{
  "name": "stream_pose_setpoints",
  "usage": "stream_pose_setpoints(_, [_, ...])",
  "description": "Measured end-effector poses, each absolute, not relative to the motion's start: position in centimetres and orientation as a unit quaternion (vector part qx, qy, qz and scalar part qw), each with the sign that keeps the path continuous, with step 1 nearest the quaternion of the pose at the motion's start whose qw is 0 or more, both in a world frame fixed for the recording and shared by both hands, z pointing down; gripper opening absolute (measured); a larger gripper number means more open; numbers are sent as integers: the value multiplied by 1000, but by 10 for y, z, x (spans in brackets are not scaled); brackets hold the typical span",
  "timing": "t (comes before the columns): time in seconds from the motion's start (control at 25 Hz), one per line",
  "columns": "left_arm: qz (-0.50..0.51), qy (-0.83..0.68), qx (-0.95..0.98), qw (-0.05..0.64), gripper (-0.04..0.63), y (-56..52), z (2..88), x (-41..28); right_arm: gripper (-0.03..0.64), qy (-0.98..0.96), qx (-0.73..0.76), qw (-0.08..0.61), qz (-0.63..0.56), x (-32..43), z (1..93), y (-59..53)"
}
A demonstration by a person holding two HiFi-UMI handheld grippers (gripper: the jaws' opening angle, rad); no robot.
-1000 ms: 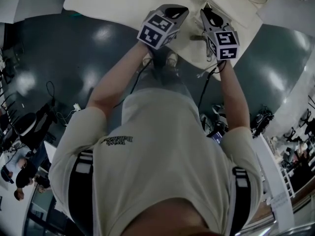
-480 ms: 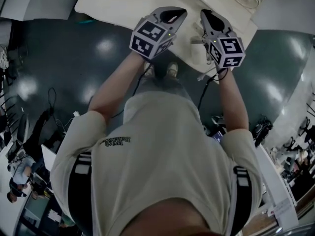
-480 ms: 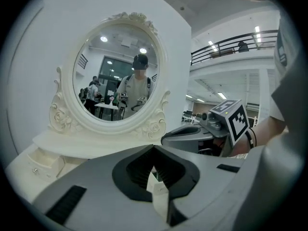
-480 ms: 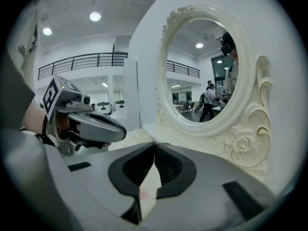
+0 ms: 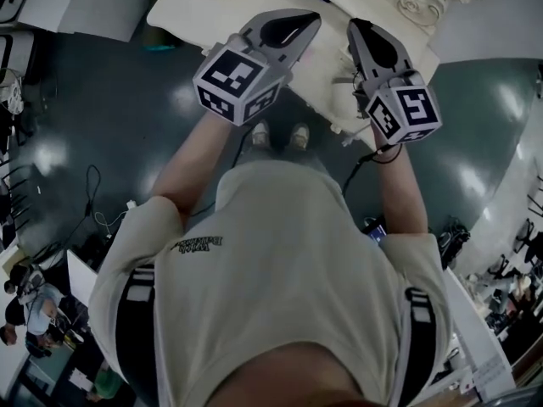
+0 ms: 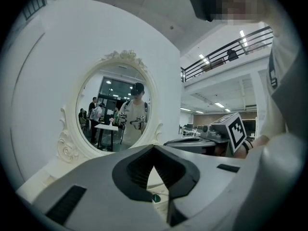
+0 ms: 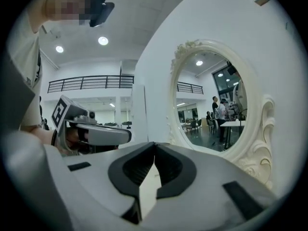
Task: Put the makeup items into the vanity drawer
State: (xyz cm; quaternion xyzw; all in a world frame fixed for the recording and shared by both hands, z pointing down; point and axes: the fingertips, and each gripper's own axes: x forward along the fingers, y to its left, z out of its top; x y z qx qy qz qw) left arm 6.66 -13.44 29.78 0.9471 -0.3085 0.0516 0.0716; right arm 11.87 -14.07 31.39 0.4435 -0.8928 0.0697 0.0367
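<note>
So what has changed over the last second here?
Both tools have risen toward the head camera, off the white vanity table: the grey left tool also drifted left, the grey right tool moved less. Both are now shut on nothing. Unchanged: the person standing at the table, both tools pointing at it.

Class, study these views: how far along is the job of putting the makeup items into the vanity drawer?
Done: nothing that can be seen; no view shows the inside of a drawer. In hand: nothing. The left gripper and right gripper are both shut and empty, with their fingers facing the mirror. Left: seemingly everything. A small teal thing lies on the vanity top, too unclear to name.
</note>
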Motion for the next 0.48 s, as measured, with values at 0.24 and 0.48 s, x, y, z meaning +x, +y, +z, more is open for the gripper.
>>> stream_pose_setpoints(0.24, [22, -313, 949, 30, 12, -106, 250, 50, 8, -904, 426, 6, 37, 102, 267, -116])
stream_pose_setpoints(0.48, [4, -324, 946, 10, 13, -82, 222, 32, 8, -911, 410, -22, 30, 91, 240, -90])
